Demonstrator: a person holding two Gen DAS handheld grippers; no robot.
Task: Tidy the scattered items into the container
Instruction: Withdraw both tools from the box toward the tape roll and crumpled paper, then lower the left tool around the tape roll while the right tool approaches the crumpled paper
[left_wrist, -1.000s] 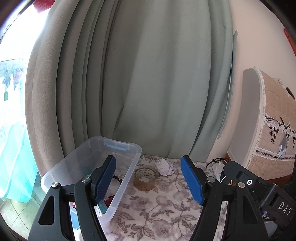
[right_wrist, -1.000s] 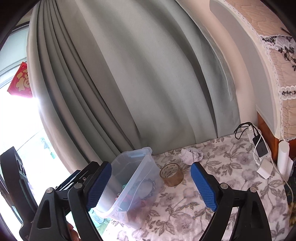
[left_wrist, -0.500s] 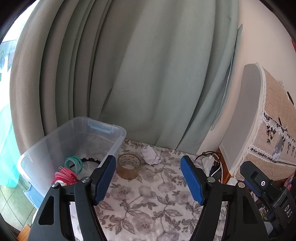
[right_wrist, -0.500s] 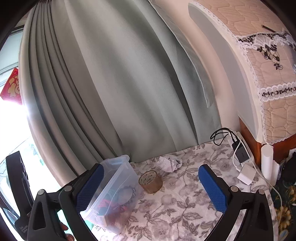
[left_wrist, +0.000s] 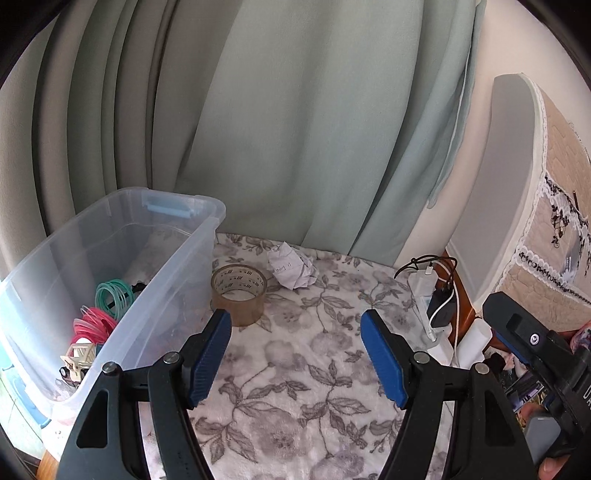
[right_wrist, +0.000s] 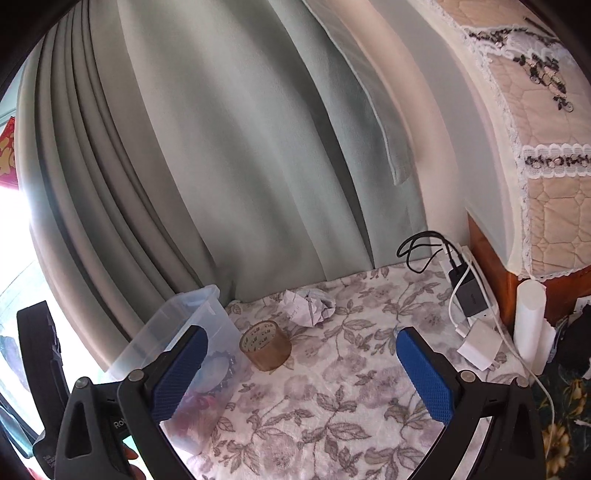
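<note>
A clear plastic bin (left_wrist: 177, 280) stands at the left of the floral tablecloth (left_wrist: 295, 369); it also shows in the right wrist view (right_wrist: 173, 325). It holds green rings (left_wrist: 112, 295), pink rings (left_wrist: 90, 326) and small items. A brown tape roll (left_wrist: 239, 291) (right_wrist: 265, 345) lies just right of the bin. A crumpled paper ball (left_wrist: 291, 266) (right_wrist: 308, 306) lies behind it. My left gripper (left_wrist: 295, 339) is open and empty, short of the tape. My right gripper (right_wrist: 301, 354) is open and empty, above the cloth.
A grey-green curtain (left_wrist: 295, 129) hangs behind the table. Chargers and cables (left_wrist: 436, 291) (right_wrist: 469, 295) lie at the right edge, with a white cylinder (right_wrist: 530, 317). A padded headboard (left_wrist: 535, 203) stands at the right. The other gripper (left_wrist: 535, 354) shows at lower right.
Both grippers have swung right and tilted down over the table. The bin has slid left in both views and the tape roll now sits nearer the jaws.
</note>
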